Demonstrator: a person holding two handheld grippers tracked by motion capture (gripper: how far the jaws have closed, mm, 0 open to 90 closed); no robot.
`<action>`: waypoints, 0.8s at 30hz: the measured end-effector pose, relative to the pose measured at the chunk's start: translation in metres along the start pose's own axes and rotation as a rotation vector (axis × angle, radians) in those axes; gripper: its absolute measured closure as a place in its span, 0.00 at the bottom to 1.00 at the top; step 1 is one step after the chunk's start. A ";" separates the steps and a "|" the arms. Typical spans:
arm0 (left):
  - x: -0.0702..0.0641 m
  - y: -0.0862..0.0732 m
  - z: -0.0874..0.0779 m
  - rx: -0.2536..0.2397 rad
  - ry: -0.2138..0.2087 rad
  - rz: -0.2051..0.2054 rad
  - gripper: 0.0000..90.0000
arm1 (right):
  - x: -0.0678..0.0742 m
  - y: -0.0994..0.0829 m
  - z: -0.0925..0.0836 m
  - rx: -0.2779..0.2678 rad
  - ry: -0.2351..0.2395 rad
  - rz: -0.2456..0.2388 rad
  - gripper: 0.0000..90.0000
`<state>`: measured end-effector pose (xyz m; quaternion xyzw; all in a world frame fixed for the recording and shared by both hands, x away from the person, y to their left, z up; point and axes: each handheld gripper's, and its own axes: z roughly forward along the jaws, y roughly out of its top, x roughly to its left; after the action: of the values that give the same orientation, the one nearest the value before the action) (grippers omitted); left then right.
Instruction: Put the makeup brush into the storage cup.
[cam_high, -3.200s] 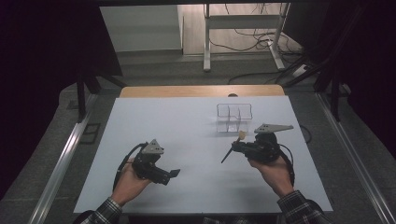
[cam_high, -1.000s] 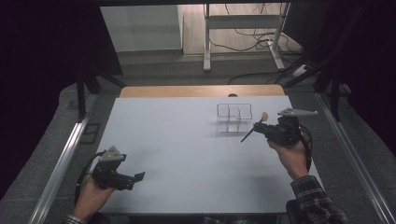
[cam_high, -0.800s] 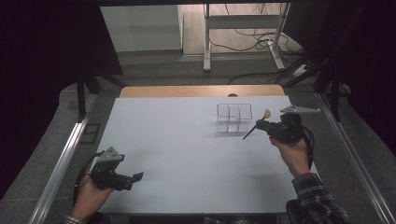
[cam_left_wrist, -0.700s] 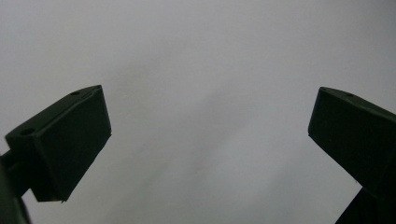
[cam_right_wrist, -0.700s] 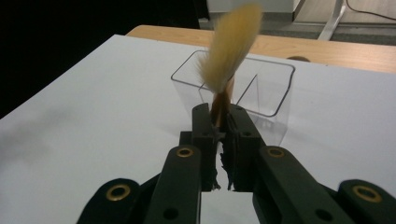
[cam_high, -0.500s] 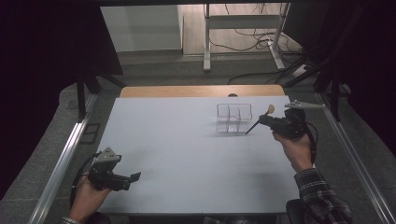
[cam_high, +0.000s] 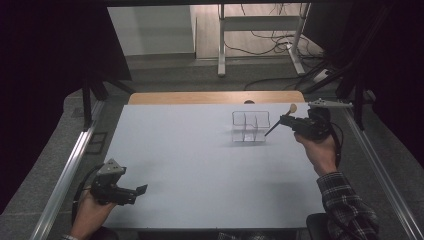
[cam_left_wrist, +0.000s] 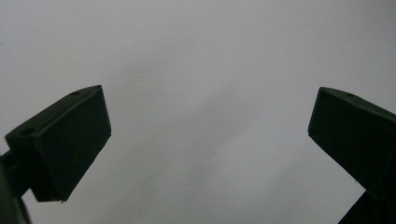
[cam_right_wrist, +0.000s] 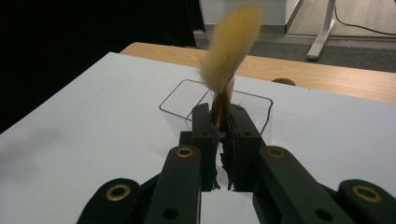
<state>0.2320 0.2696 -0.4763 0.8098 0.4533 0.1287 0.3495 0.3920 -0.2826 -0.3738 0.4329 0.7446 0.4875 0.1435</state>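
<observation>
- Across the whole scene lies the pale worktop (cam_high: 200, 165), bare but for one clear divided organizer (cam_high: 250, 126) at the far right, just short of the wooden strip (cam_high: 215, 97) along the far edge.
- At the far right, beside that organizer, the right gripper (cam_high: 286, 120) is held above the surface by the person's right hand (cam_high: 320, 150), its jaws pointing left toward the compartments.
- At the near left corner the left gripper (cam_high: 137, 190) rests low in the left hand (cam_high: 92, 215), well apart from the work.
- Smallest is the brush (cam_high: 280, 121): a thin dark handle slanting down and left toward the organizer, with a tan bristle tuft (cam_right_wrist: 231, 46) at the upper end.
- Step in hand, as I judge it: dropping the brush into a compartment, handle end first. To do it well, bring the handle tip over one cell, tilt the brush nearer to upright so the tip clears the thin clear wall, lower it inside, and only then let go; the light organizer could slide or tip if the handle knocks its rim.
- Right jaws: clenched tight on the brush handle just below the tuft, with almost no gap between them in the right gripper view.
- Left jaws (cam_left_wrist: 205, 154): spread wide, grasping nothing, plain worktop between them.
</observation>
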 end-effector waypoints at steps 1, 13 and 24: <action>0.000 0.000 0.000 0.000 -0.002 0.001 0.00 | 0.000 0.001 0.000 -0.002 0.000 0.000 0.93; -0.001 0.000 0.001 0.006 0.001 0.007 0.00 | -0.002 0.013 0.002 -0.015 -0.012 -0.008 0.93; -0.001 0.001 0.001 0.001 -0.002 0.007 0.00 | -0.006 0.021 0.005 -0.027 -0.027 0.001 0.93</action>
<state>0.2322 0.2679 -0.4763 0.8117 0.4503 0.1288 0.3489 0.4093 -0.2809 -0.3600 0.4377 0.7358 0.4915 0.1593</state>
